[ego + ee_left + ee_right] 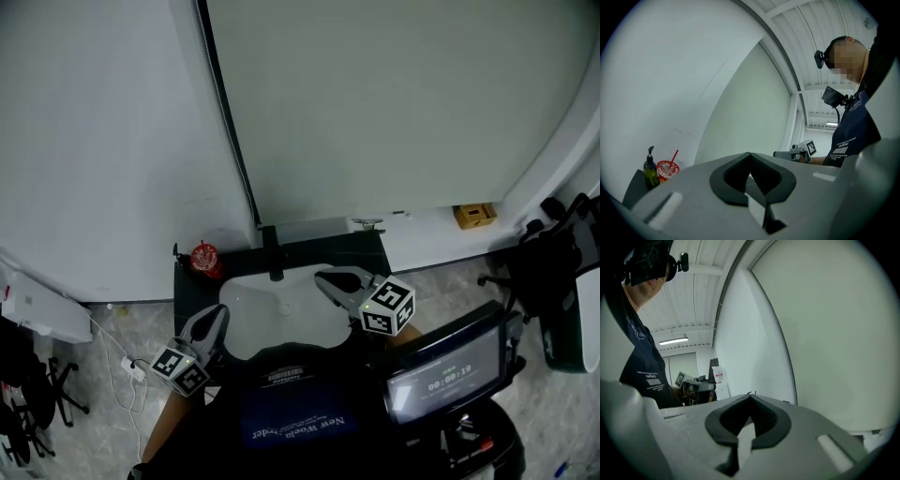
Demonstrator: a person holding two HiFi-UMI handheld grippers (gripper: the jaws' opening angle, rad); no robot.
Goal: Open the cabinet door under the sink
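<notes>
A white sink basin (pixel 281 323) sits in a black counter (pixel 347 251) with a dark faucet (pixel 274 255) at its back. The cabinet door under the sink is hidden below the counter and the person's body. My left gripper (pixel 217 314) hovers over the basin's left rim, jaws shut and empty; its tips (pixel 750 153) meet in the left gripper view. My right gripper (pixel 321 277) hangs over the basin's right side, its tips (pixel 750 394) also together with nothing between them. Each gripper view shows the other gripper across the person's dark shirt.
A red cup with a straw (pixel 204 258) and a dark soap bottle (pixel 650 168) stand at the counter's back left corner. A white wall rises behind. An office chair (pixel 553 272) stands at the right, a yellow box (pixel 475 216) on the floor, cables (pixel 127 366) at the left.
</notes>
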